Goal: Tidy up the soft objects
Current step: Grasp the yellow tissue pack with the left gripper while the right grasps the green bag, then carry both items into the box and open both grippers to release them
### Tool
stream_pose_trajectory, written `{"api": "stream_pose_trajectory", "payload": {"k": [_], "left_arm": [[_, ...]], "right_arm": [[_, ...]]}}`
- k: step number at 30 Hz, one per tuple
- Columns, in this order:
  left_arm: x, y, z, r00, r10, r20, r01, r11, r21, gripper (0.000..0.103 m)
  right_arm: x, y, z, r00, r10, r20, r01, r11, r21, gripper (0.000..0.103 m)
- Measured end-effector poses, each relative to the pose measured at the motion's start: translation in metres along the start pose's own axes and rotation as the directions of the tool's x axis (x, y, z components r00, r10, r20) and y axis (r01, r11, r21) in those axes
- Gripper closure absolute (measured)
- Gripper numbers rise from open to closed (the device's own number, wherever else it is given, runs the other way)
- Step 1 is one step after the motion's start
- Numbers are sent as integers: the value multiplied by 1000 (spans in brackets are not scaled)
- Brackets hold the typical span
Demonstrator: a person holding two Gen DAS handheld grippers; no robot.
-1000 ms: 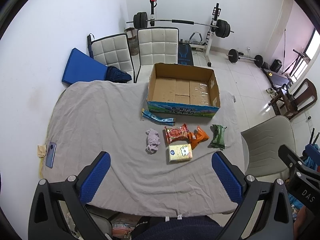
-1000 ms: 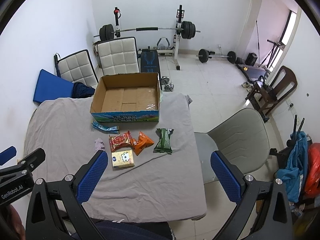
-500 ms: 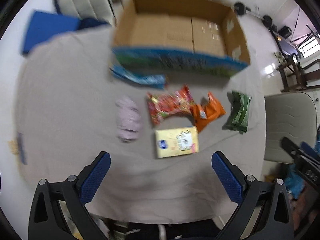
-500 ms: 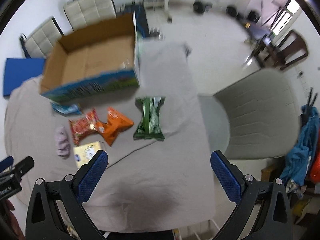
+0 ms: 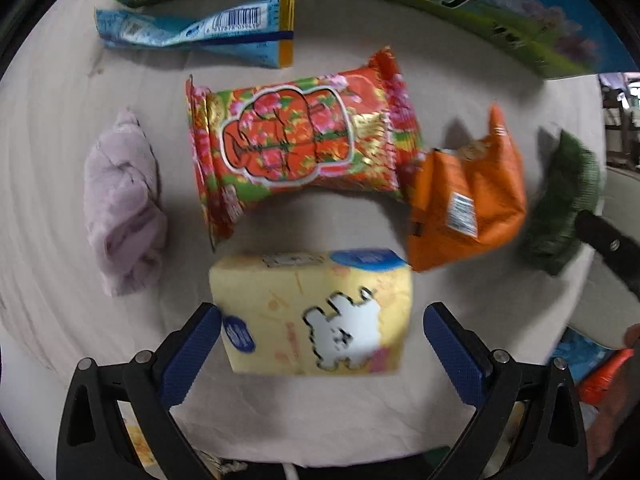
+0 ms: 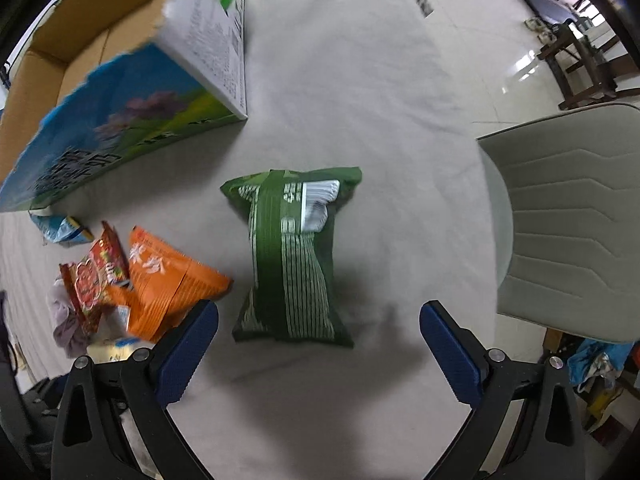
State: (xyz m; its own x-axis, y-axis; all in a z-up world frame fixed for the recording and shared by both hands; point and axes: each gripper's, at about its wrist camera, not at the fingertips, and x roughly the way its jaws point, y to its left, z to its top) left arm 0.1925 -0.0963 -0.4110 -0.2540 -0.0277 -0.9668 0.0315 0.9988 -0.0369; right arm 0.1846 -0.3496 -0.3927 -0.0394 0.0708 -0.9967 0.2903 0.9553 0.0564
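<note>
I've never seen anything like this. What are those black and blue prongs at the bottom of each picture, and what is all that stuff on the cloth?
No robot here: a person holds a two-fingered claw in each hand, and a small camera on each looks out along its fingers. One picture is from the left claw, the other from the right claw. Both are open and hold nothing.

The left one hovers around a yellow packet. Beyond it lie a red packet, an orange bag, a blue wrapper and a crumpled lilac cloth. The right one faces a green packet, with the cardboard box behind, all on a grey sheet.
</note>
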Motion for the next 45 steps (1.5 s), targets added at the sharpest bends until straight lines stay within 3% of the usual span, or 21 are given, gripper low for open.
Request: {"api": "stream_pose_trajectory", "payload": {"k": [4, 5, 6, 9, 11, 16, 21, 27, 33, 34, 35, 40, 45], "left_arm": [[10, -1, -1, 1000, -18, -6, 18, 1000, -10, 2], [12, 0, -1, 1000, -6, 4, 6, 1000, -12, 8], [13, 0, -3, 1000, -7, 14, 7, 1000, -16, 8], [10, -1, -10, 999, 5, 42, -4, 1000, -17, 9], [-1, 1, -16, 997, 24, 69, -22, 1000, -21, 9], [-38, 0, -32, 993, 35, 113, -31, 999, -38, 9], [-96, -2, -56, 982, 39, 186, -34, 999, -34, 9], [-168, -22, -79, 958, 16, 286, -12, 1000, -13, 9], [-246, -29, -91, 919, -36, 394, 25, 999, 33, 9], [-254, -32, -90, 911, -47, 410, 32, 999, 43, 9], [-231, -36, -79, 905, -54, 423, 37, 998, 49, 9], [-272, -25, -45, 870, -116, 479, 73, 992, 107, 9], [-292, -10, 9, 861, -146, 488, 91, 987, 133, 9]], "right_arm": [[20, -1, 11, 999, 16, -49, -16, 1000, 0, 5], [24, -2, 12, 998, 18, -58, -18, 1000, 1, 9], [29, -2, 14, 998, 16, -65, -16, 1000, 1, 12], [45, -6, 19, 995, 41, -92, -40, 999, 11, 29], [52, -8, 22, 992, 57, -111, -55, 998, 25, 55], [50, -10, 13, 994, 36, -103, -36, 999, 6, 60], [20, -13, -13, 996, 45, -81, -47, 999, -26, 61], [-20, -17, -46, 995, 97, -33, -99, 994, -52, 62], [-93, -3, -53, 984, 172, 44, -168, 983, -80, 62], [-106, 1, -53, 981, 184, 60, -179, 980, -85, 62], [-119, 5, -52, 978, 195, 77, -188, 978, -93, 62], [-174, 32, -35, 956, 248, 155, -231, 966, -120, 62], [-216, 64, 7, 944, 248, 216, -224, 966, -130, 62]]}}
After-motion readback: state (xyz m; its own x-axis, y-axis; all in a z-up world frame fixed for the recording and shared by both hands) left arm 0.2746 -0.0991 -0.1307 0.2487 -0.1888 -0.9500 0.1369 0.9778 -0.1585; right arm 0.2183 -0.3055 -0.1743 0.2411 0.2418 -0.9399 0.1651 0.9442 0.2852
